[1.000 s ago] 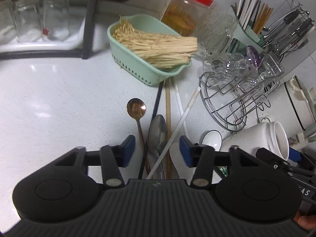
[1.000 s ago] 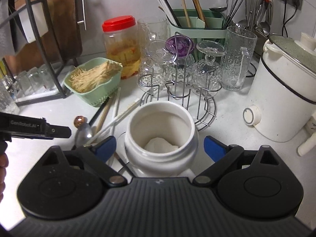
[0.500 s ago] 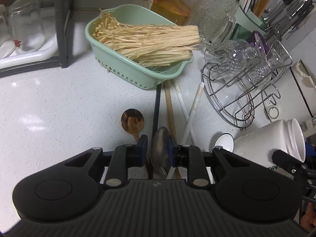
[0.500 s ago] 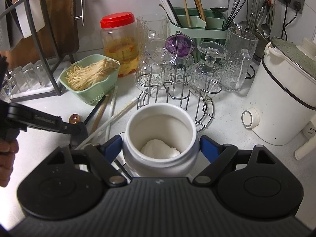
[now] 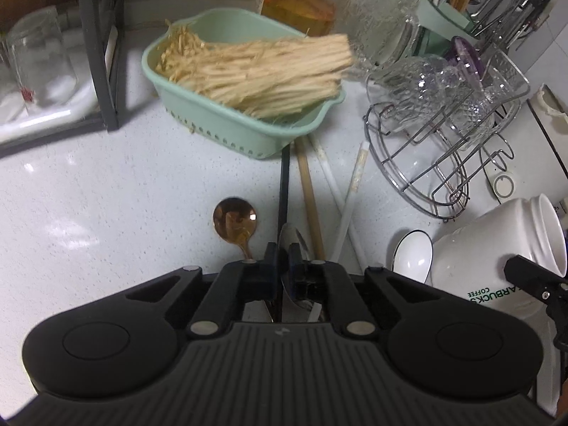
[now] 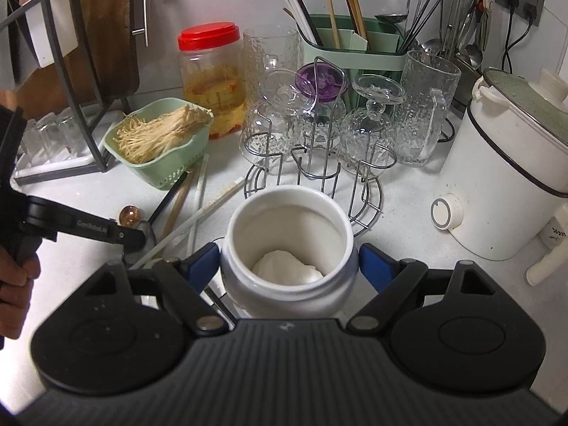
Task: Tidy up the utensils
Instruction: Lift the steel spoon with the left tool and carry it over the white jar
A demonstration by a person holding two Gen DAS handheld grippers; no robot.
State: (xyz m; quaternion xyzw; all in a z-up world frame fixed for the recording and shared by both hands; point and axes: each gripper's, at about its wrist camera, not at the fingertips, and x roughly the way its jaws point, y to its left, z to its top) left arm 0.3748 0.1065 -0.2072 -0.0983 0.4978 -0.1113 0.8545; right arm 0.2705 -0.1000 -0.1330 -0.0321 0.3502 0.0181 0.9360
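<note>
My left gripper (image 5: 282, 255) is shut on the edge of a silver spoon (image 5: 293, 236) lying in a pile on the white counter. Beside it lie a copper spoon (image 5: 234, 220), a black chopstick (image 5: 284, 184), a wooden chopstick (image 5: 309, 191), white chopsticks (image 5: 355, 184) and a white ceramic spoon (image 5: 411, 259). My right gripper (image 6: 289, 266) is shut on a white jar (image 6: 287, 227), held tilted with its mouth facing the camera. From the right wrist view the left gripper (image 6: 131, 238) sits low over the silver spoon (image 6: 149, 231). A green utensil holder (image 6: 351, 49) with chopsticks stands at the back.
A green basket (image 5: 220, 131) of enoki mushrooms sits just behind the pile. A wire rack (image 5: 426, 163) of upturned glasses stands to the right, a red-lidded jar (image 6: 209, 71) at the back. A white cooker (image 6: 507, 177) is far right, a dark dish rack (image 5: 103, 71) far left.
My left gripper moved forward and down over the pile, and its jaws went from wide open to shut on the silver spoon. The right gripper's pads drew in against the jar.
</note>
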